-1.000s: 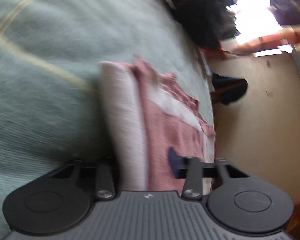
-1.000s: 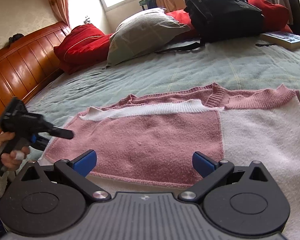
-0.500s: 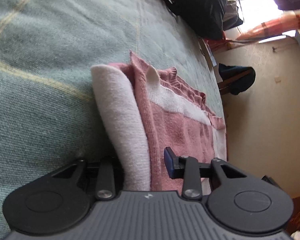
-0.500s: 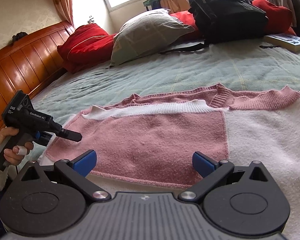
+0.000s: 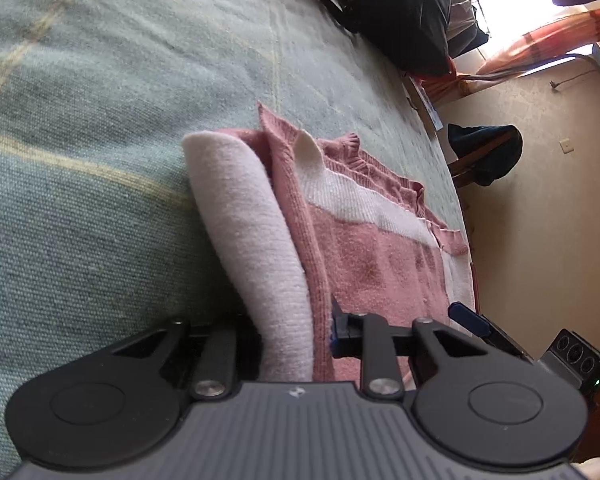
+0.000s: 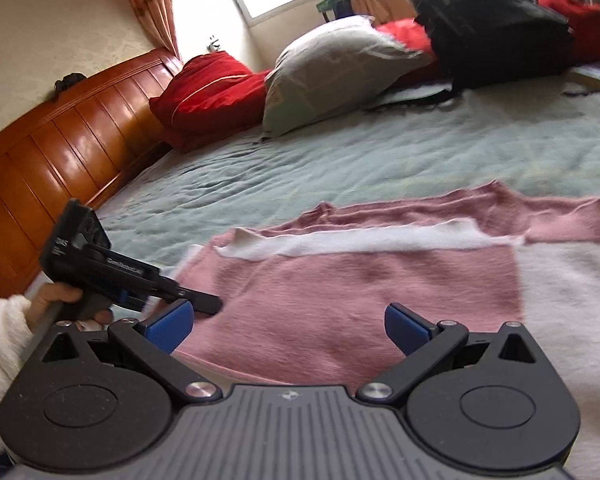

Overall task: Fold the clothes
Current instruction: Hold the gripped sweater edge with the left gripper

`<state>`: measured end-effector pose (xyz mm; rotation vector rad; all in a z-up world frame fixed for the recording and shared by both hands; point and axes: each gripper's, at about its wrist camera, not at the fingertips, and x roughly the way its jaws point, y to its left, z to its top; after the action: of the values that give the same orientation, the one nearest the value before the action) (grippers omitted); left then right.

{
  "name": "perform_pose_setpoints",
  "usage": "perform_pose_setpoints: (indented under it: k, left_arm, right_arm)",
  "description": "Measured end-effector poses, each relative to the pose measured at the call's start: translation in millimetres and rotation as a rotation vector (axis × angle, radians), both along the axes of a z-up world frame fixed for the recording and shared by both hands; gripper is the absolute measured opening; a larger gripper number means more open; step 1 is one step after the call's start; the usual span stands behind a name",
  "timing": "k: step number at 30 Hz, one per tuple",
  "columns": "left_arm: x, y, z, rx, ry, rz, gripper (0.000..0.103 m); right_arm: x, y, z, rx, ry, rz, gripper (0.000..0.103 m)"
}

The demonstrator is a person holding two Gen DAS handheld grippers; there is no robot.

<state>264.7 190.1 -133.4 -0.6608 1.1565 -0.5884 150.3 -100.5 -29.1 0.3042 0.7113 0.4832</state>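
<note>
The left gripper (image 5: 290,330) has edged in over the sweater (image 6: 364,300) since a second ago, now just beside the right gripper (image 6: 288,326). Its jaws are pinching the sweater's white-and-pink rolled edge, lifting it off the bed (image 6: 340,160). The right gripper's jaws are spread wide, hovering above the sweater's near hem with nothing between them. The sweater lies mostly flat on the bed, pink panel toward the left gripper, white panel on the far side from it. Beyond the sweater sit a grey pillow (image 6: 336,68), red cushions (image 6: 208,92) and a black backpack (image 6: 488,24), against the headboard (image 6: 60,148).
</note>
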Motion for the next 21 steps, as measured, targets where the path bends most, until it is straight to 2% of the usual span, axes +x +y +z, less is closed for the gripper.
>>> perform_pose_setpoints:
  k: [8,16,21]
  left_arm:
    - [-7,1,0,0.028,-0.034,0.002,0.026]
    - [-7,3,-1,0.031,-0.045,0.003,0.026]
    - [-6,4,-2,0.025,-0.033,0.0,0.026]
  right_arm:
    - [22,15,-18,0.001,0.037,-0.065,0.103]
    - [79,10,-28,0.025,0.037,-0.167,0.103]
    - [72,6,-25,0.041,0.039,-0.164,0.103]
